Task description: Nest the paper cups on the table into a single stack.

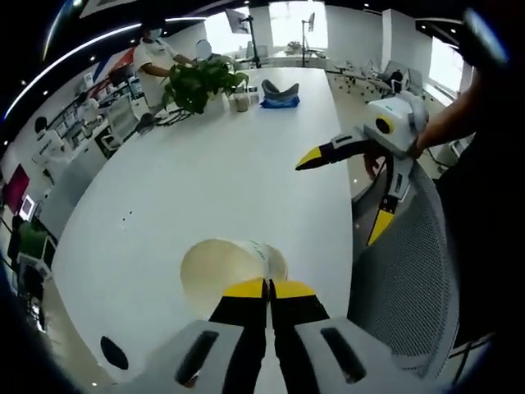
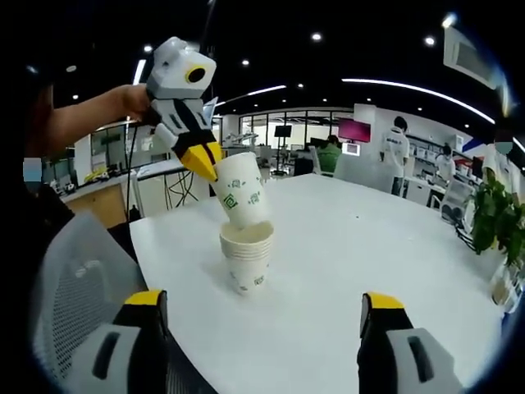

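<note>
Clearly, in the right gripper view, the left gripper (image 2: pixel 212 168) comes in from the upper left with its yellow-tipped jaws pinched on the rim of a white paper cup (image 2: pixel 241 190) marked with a green logo; that cup hangs tilted, its base dipping into the mouth of the stack of cups (image 2: pixel 246 256) that stands upright on the white table (image 2: pixel 344 246); whether the held cup touches the inner wall of the stack cannot be told; a hand (image 2: pixel 135 100) grips the tool from the left, and a grey mesh chair back (image 2: pixel 74 295) sits at the near left edge of the table. The right gripper (image 2: pixel 262 308) has its jaws spread wide at the bottom of its own view, nothing between them; in the left gripper view it floats over the table's right edge (image 1: pixel 344 176), jaws likewise apart and empty. From the left gripper view, the closed jaws meet on the near rim of the cup (image 1: pixel 230 267), whose open mouth faces the camera; farther off on the table stand a leafy potted plant (image 1: pixel 201 82) and a blue object (image 1: pixel 279 94); people stand in the office at the far left.
</note>
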A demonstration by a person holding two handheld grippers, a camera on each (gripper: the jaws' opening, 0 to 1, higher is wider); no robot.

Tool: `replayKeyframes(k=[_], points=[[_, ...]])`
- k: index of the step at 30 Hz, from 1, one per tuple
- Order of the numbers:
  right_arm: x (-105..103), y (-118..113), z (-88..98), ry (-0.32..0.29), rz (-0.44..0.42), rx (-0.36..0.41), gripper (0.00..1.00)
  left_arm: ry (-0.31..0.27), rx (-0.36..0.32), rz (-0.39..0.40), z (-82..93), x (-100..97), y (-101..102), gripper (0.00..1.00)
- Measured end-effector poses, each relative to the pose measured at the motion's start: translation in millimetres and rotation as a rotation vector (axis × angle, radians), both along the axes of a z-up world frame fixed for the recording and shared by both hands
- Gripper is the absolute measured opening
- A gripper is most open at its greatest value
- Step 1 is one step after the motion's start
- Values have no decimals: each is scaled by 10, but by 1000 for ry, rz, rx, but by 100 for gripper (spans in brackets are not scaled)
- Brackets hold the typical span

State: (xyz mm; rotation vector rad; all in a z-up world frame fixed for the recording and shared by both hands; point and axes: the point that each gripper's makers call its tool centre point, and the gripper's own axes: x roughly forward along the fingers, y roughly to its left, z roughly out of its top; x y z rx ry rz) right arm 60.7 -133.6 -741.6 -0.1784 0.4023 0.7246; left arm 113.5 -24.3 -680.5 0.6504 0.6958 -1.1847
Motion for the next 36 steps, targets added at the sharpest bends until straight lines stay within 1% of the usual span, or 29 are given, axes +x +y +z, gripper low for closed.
replayKeyframes(k=[3,7,12,18,24,27,36], points=[[9,-13,3,2,-8,6,99,-3,32,-25,-38,-1,11,0],[12,-19,-1,2,-10,5,99,0,41,-46,-34,-19,-10,0],[13,-19,-4,1,-9,4,98,-1,88,-74,-99,-29,-6,0],[12,-21,-1,4,-12,9,98,4,111,-95,-147,-48,-22,0],[20,-31,16,6,-21,22,98,0,155,-124,-226,-49,-24,0],[20,-28,21,5,-20,24,98,5,156,-132,-218,-54,-49,0],[32,-37,33,1,-27,30,98,23,181,-156,-324,-30,-71,0]])
